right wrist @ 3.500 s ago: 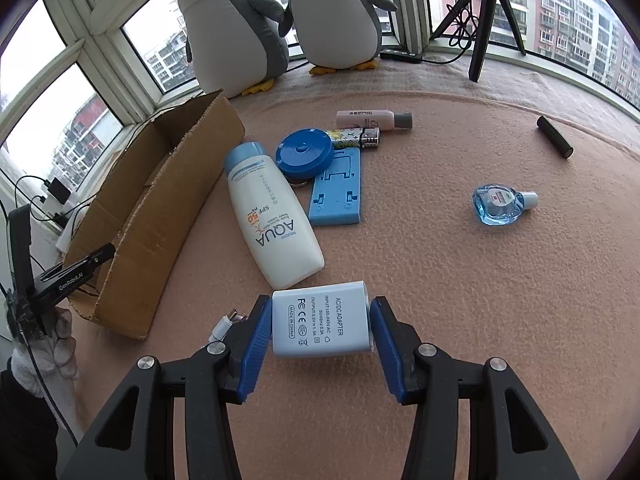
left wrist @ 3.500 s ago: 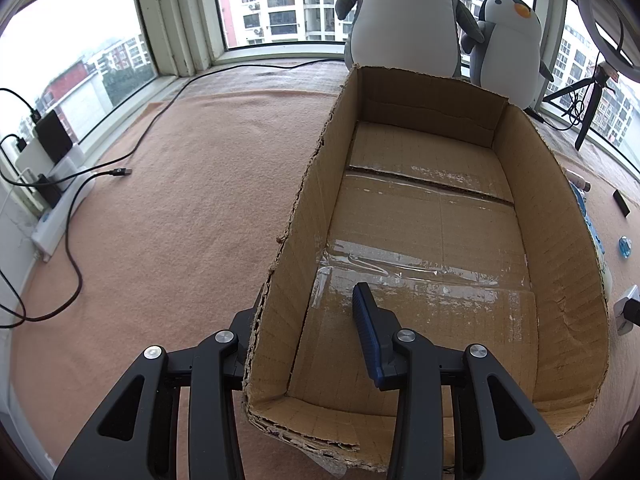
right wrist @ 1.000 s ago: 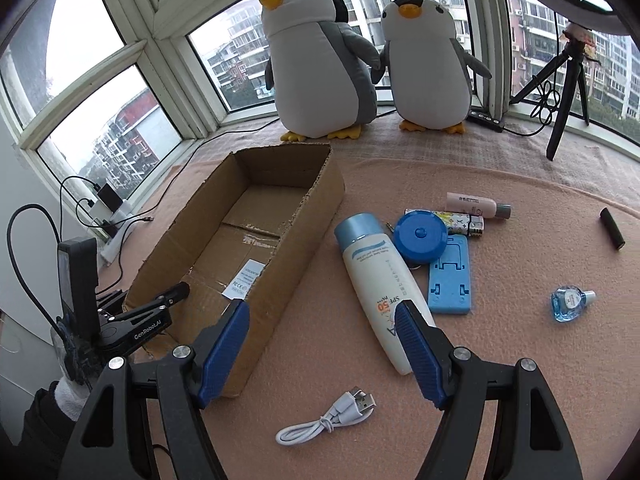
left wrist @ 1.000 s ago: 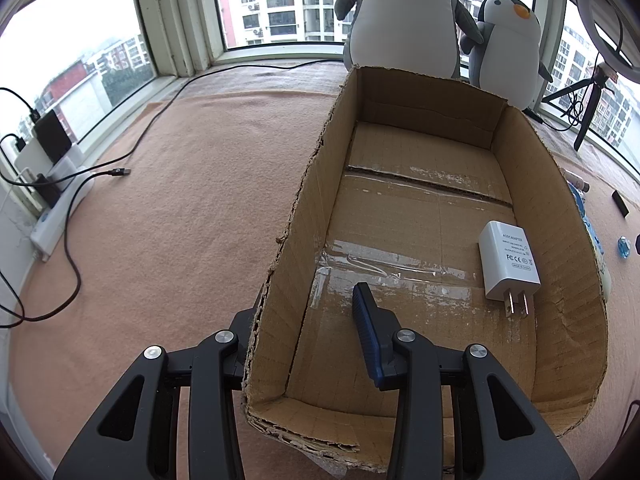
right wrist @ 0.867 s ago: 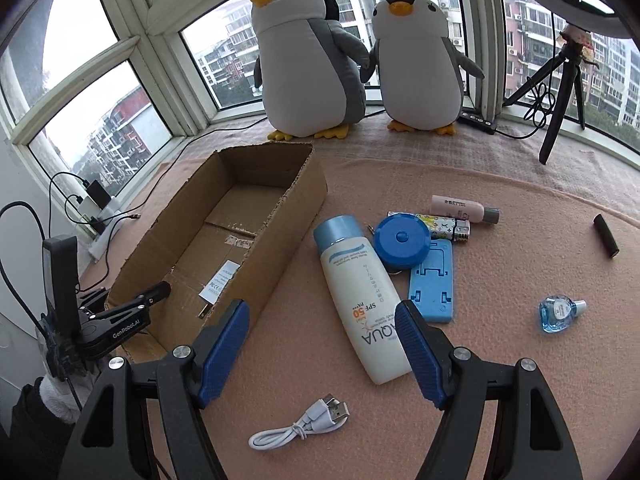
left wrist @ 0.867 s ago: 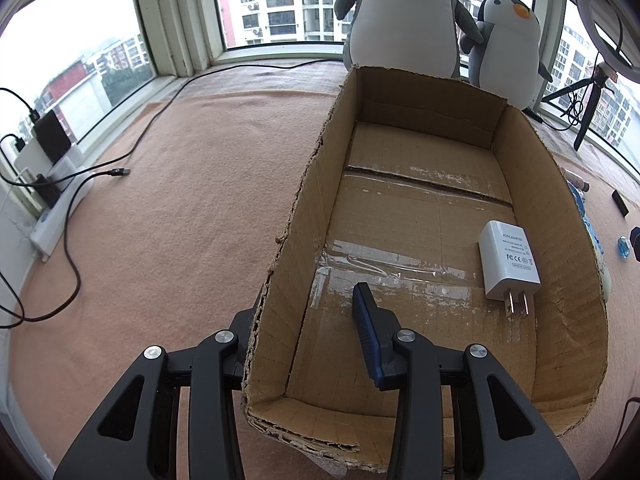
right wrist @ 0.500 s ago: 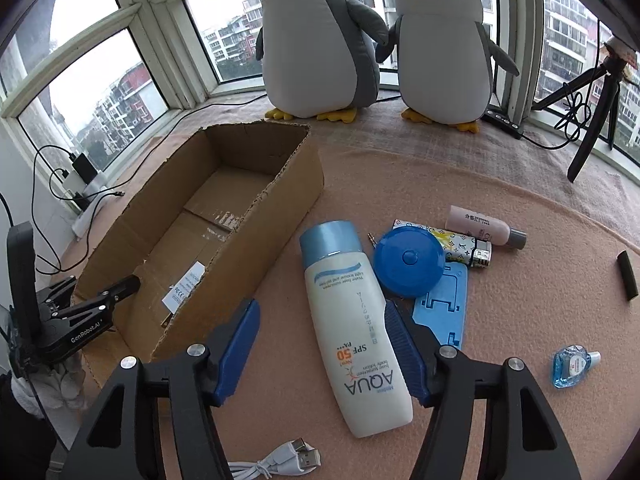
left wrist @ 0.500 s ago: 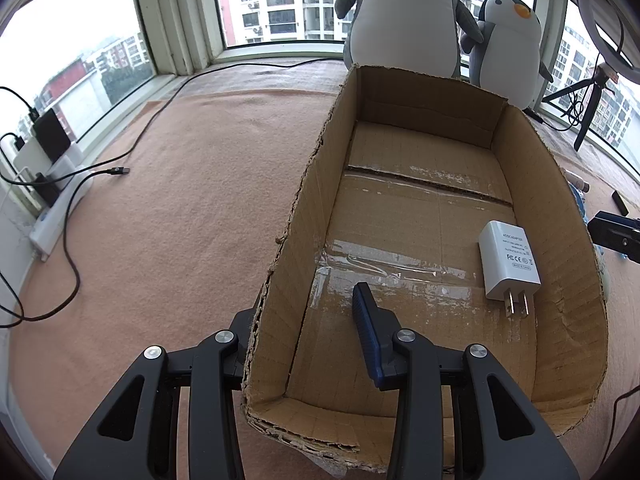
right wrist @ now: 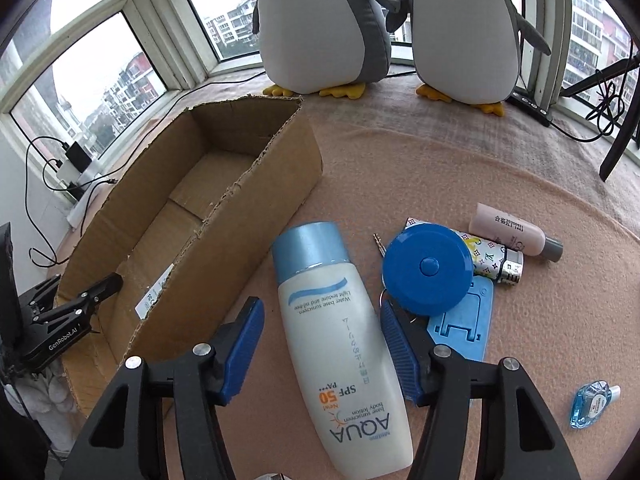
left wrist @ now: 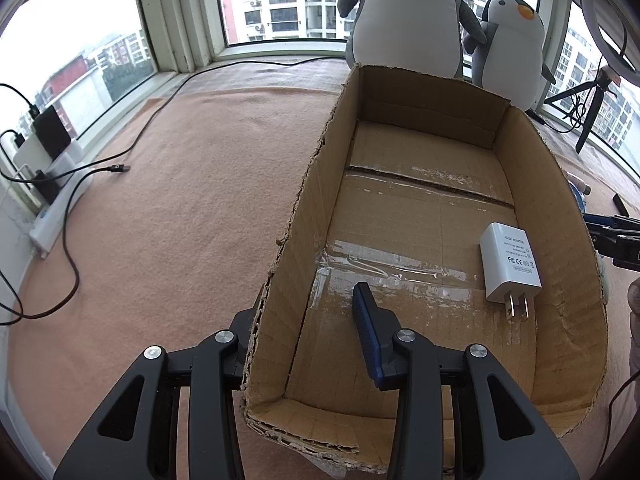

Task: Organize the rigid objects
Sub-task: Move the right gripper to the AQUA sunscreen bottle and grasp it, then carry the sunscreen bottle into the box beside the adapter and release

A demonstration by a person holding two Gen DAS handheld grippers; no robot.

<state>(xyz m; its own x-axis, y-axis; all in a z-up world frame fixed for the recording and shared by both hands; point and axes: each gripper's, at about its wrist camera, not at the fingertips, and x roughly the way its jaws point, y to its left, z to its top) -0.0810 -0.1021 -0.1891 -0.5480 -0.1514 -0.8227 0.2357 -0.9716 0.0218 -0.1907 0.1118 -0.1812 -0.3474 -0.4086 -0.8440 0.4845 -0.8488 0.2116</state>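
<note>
**Right gripper straddles the sunscreen bottle while the left steadies the box**

Nearest the right wrist camera, the right gripper [right wrist: 322,344] stands wide open, its blue pads either side of the white sunscreen bottle [right wrist: 340,356] and touching neither flank as far as the view shows. It holds nothing. The bottle lies flat on the pink blanket [right wrist: 460,168], cap pointing away, so the fingers line up across its narrower width, seemingly a ready approach for a grasp. Its base runs out of frame at the bottom edge.

The left gripper [left wrist: 304,332] sits astride the near-left wall of the cardboard box [left wrist: 304,216], one finger outside and one inside. The outer pad is hidden behind the cardboard, so whether the wall is actually pinched cannot be told; the pose suggests it is there to keep the box from sliding. Inside, the white charger [left wrist: 510,266] lies flat by the right wall, prongs toward the camera.

Just beyond the bottle, the blue round tape measure [right wrist: 428,270] rests partly on the blue phone stand [right wrist: 466,318] and overlaps the patterned lighter [right wrist: 494,258], hiding much of both. A pink tube [right wrist: 514,234] lies behind them, and a small blue bottle [right wrist: 592,402] sits apart at the right. Farthest off, two plush penguins [right wrist: 328,20] stand by the windows, their heads cut off.
</note>
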